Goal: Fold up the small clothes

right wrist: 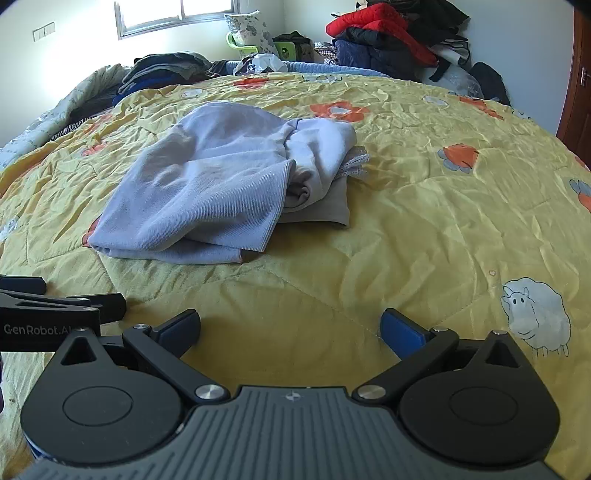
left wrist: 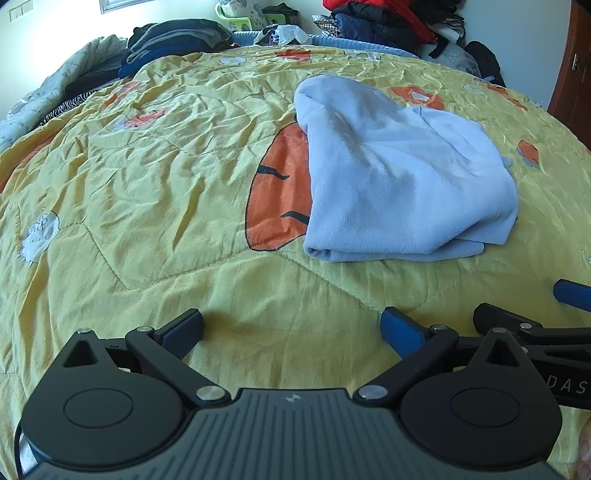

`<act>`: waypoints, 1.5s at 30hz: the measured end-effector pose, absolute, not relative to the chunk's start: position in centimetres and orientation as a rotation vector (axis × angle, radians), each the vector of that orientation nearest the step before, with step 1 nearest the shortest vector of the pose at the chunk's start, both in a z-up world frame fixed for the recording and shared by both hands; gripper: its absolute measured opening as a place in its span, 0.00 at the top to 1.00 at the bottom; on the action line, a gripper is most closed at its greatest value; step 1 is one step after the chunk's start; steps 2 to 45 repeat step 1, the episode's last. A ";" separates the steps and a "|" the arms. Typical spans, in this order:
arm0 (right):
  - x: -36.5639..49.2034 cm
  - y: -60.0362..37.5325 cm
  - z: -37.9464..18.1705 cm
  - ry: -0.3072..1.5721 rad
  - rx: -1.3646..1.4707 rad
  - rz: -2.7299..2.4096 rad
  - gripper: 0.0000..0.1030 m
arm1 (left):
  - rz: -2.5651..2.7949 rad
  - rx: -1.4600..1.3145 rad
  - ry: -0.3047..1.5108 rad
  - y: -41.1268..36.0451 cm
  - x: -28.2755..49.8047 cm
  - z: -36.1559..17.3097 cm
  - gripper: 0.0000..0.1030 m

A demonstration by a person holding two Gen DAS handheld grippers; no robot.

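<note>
A light blue garment (left wrist: pixel 399 173) lies folded in a loose bundle on the yellow quilt (left wrist: pixel 155 192). From the right wrist view the garment (right wrist: pixel 207 192) shows stacked layers and a lace-trimmed edge at its right side. My left gripper (left wrist: pixel 291 326) stands open over bare quilt, a little short of the bundle's near edge, nothing between its fingers. My right gripper (right wrist: pixel 290 326) is open too, to the right of the left one, its jaws wide and empty above the quilt (right wrist: pixel 424 206). Neither gripper touches the garment.
Folded dark clothes (left wrist: pixel 173 40) sit at the far left of the bed. A heap of jackets (right wrist: pixel 384 40) lies at the far right. A green stool with a pillow (right wrist: pixel 251 33) stands by the wall, and a wooden door (right wrist: pixel 580 81) is at the right.
</note>
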State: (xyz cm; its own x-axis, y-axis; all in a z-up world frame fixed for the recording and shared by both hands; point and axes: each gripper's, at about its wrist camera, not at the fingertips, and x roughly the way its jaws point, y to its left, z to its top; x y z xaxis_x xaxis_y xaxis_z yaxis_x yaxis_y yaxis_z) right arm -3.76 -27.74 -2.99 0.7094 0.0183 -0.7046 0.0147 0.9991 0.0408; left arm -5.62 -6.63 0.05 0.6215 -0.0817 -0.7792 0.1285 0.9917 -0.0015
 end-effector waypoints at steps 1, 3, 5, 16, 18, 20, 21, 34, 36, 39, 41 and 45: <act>-3.8 -27.7 -3.0 0.778 0.045 -0.002 0.02 | -0.121 0.056 0.897 -6.6 -5.5 0.1 0.00; -3.8 -27.7 -3.0 0.778 0.045 -0.002 0.02 | -0.121 0.056 0.897 -6.6 -5.5 0.1 0.00; -3.8 -27.7 -3.0 0.778 0.045 -0.002 0.02 | -0.121 0.056 0.897 -6.6 -5.5 0.1 0.00; -3.8 -27.7 -3.0 0.778 0.045 -0.002 0.02 | -0.121 0.056 0.897 -6.6 -5.5 0.1 0.00; -3.8 -27.7 -3.0 0.778 0.045 -0.002 0.02 | -0.121 0.056 0.897 -6.6 -5.5 0.1 0.00; -3.8 -27.7 -3.0 0.778 0.045 -0.002 0.02 | -0.121 0.056 0.897 -6.6 -5.5 0.1 0.00; -3.8 -27.7 -3.0 0.778 0.045 -0.002 0.02 | -0.121 0.056 0.897 -6.6 -5.5 0.1 0.00; -3.8 -27.7 -3.0 0.778 0.045 -0.002 0.02 | -0.121 0.056 0.897 -6.6 -5.5 0.1 0.00; -3.8 -27.7 -3.0 0.778 0.045 -0.002 0.02 | -0.121 0.056 0.897 -6.6 -5.5 0.1 0.00; -3.8 -27.7 -3.0 0.778 0.045 -0.002 0.02 | -0.121 0.056 0.897 -6.6 -5.5 0.1 0.00; -3.8 -27.7 -3.0 0.778 0.045 -0.002 0.02 | -0.121 0.056 0.897 -6.6 -5.5 0.1 0.00; -3.8 -27.7 -3.0 0.778 0.045 -0.002 0.02 | -0.121 0.056 0.897 -6.6 -5.5 0.1 0.00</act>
